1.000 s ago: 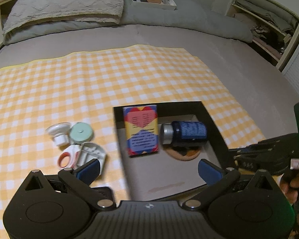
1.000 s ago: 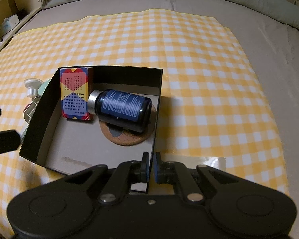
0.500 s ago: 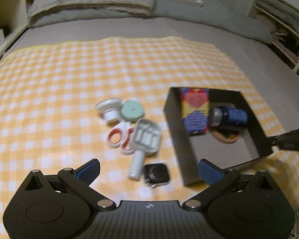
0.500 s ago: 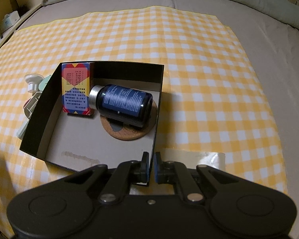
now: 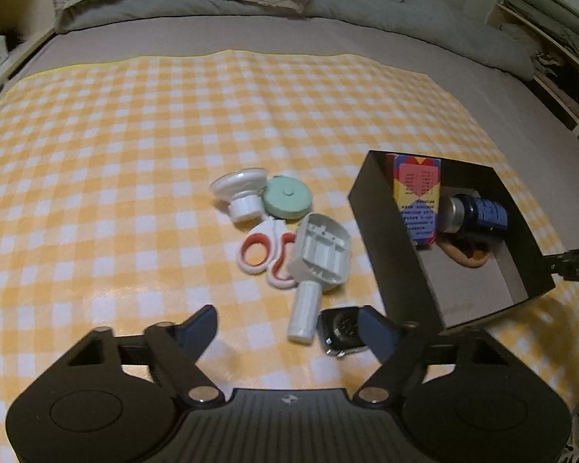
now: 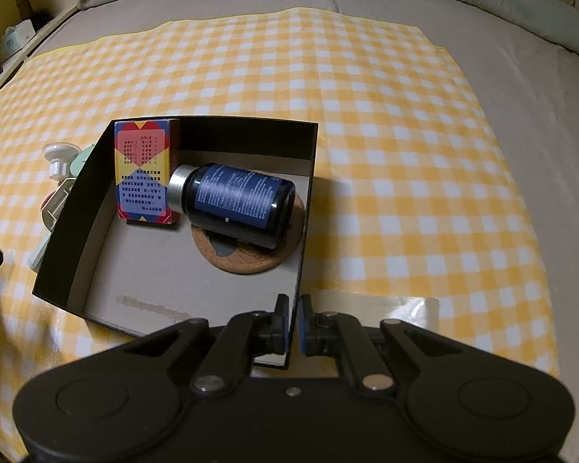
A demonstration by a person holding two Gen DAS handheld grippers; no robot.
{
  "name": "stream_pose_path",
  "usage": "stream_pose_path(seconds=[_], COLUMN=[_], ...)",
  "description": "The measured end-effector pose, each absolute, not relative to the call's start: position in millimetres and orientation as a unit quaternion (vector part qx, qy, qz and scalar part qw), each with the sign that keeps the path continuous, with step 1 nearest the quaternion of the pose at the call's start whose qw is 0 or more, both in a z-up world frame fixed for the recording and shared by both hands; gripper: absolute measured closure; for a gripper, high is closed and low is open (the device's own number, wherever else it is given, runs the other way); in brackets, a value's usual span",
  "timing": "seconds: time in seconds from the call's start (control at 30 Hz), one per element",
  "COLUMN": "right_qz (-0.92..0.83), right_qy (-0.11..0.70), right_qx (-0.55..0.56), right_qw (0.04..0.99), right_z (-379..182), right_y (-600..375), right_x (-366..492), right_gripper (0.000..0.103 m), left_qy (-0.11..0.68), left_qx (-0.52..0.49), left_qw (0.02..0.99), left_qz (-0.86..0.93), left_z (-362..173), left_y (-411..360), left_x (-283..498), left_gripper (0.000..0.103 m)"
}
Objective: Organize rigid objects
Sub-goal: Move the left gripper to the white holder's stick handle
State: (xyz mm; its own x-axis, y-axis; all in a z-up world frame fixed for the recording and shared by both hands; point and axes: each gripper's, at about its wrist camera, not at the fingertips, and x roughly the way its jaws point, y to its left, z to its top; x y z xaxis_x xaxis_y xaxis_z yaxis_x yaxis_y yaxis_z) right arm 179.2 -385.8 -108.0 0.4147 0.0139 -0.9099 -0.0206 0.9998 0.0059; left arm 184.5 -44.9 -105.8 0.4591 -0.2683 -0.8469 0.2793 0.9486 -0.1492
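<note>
A: Which tongs are placed for the next pick?

B: The left tongs. Their jaws stand wide apart and empty, low over the checked cloth on the bed, and the loose pile lies straight ahead of them. The right tongs are pressed together on the near wall of the black box, so that hand looks busy steadying it.

A: What's nearest the left tongs?

B: The black smartwatch, just beside the right-hand blue pad and touching or nearly touching it. Next to it a white tube lies with its long axis running away from the tongs, its far end under a grey plastic piece. Beyond those sit the red-handled scissors, a mint round case and a white suction cup.

A: And the box?

B: To the right of the pile, well within reach. It already holds 3 things: a colourful carton standing upright, a dark blue bottle on its side, and a cork coaster under the bottle.

A: So the move turns on what?

B: My guess: a small shift right centres the watch between the jaws, then a carry rightward into the box.
</note>
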Motion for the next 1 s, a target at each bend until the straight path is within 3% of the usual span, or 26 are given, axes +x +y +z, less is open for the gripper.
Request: stream_pose_path(seconds=[0.33, 0.67, 0.7, 0.73, 0.77, 1.0], right_qz=[0.011, 0.012, 0.012, 0.012, 0.011, 0.011], right_qy=[0.541, 0.541, 0.541, 0.541, 0.542, 0.543], right_qx=[-0.002, 0.001, 0.001, 0.001, 0.001, 0.001], right_qw=[0.841, 0.841, 0.841, 0.841, 0.841, 0.840], right_z=[-110, -111, -110, -111, -111, -114], right_y=[-386, -386, -386, -386, -386, -386], right_x=[182, 184, 183, 184, 184, 186], right_gripper=[0.098, 0.098, 0.098, 0.098, 0.098, 0.098], left_qy=[0.521, 0.543, 0.543, 0.542, 0.540, 0.537], left_qx=[0.042, 0.053, 0.053, 0.055, 0.058, 0.040], left_qw=[0.834, 0.823, 0.823, 0.824, 0.825, 0.829], left_qz=[-0.177, -0.159, -0.158, -0.158, -0.157, -0.153], left_z=[-133, -159, -160, -161, -161, -156], left_y=[-81, -94, -94, -96, -97, -93], left_x=[214, 232, 233, 233, 233, 234], left_gripper=[0.062, 0.064, 0.066, 0.077, 0.080, 0.082])
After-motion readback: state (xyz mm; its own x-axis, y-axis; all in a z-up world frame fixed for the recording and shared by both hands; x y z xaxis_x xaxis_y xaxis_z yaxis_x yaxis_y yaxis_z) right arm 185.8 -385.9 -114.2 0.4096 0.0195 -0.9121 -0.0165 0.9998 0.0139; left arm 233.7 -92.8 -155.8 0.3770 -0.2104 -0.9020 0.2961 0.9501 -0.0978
